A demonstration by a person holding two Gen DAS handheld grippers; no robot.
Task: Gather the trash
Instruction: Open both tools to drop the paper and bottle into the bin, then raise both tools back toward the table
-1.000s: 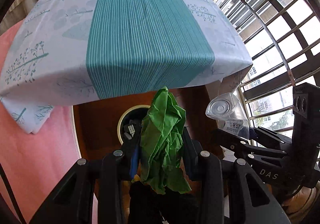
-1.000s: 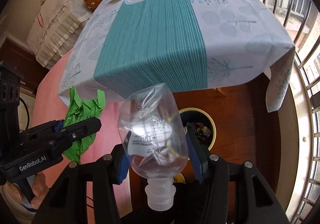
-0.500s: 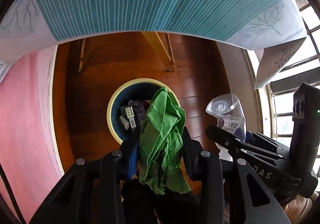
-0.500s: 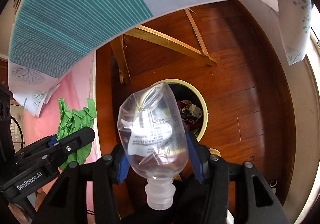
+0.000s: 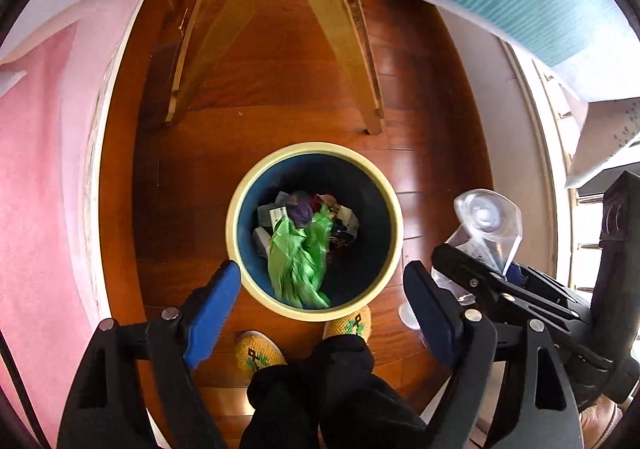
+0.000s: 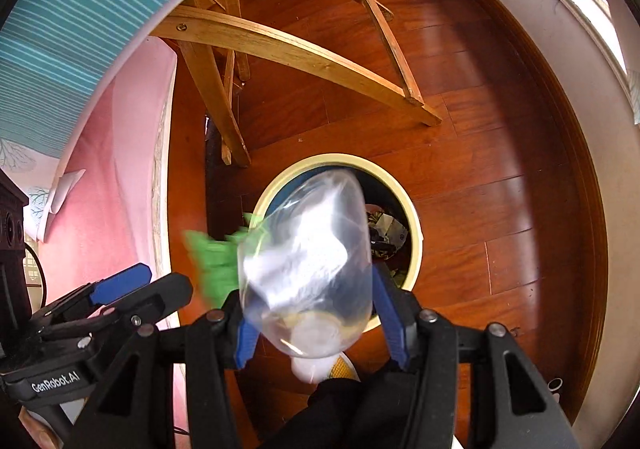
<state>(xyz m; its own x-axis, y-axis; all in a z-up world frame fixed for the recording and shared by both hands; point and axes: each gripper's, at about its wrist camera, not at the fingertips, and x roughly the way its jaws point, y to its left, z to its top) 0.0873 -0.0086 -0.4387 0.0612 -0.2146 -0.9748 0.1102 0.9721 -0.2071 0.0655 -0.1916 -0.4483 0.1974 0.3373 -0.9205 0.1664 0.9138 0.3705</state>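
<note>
Polished reddish wooden floor [image 5: 432, 97] fills both views, with the legs of a wooden table [image 6: 280, 45] and the edge of a teal striped tablecloth [image 5: 520, 1] above.

Over it, the left gripper [image 5: 320, 301] points steeply down with its blue pads [image 5: 212, 313] spread wide and opening; nothing sits between them. Just beyond them the crumpled green plastic bag [image 5: 300, 261] is free of the pads, blurred, inside the mouth of the round trash bin [image 5: 236, 209] with its cream rim and dark blue inside. Other scraps of waste lie at the bin's bottom. Below the bin's near rim are the person's two yellow knitted slippers [image 5: 256, 353] and dark trouser legs [image 5: 328, 389].

The right gripper [image 6: 312, 309] is clamped on a clear plastic bottle [image 6: 308, 269], a pad pressing each side, its neck toward the camera and its base over the bin's near edge. In the left wrist view this bottle hangs to the right of the bin, beside the rim rather than over the opening. A pink mat [image 5: 36, 189] covers the floor to the left.
</note>
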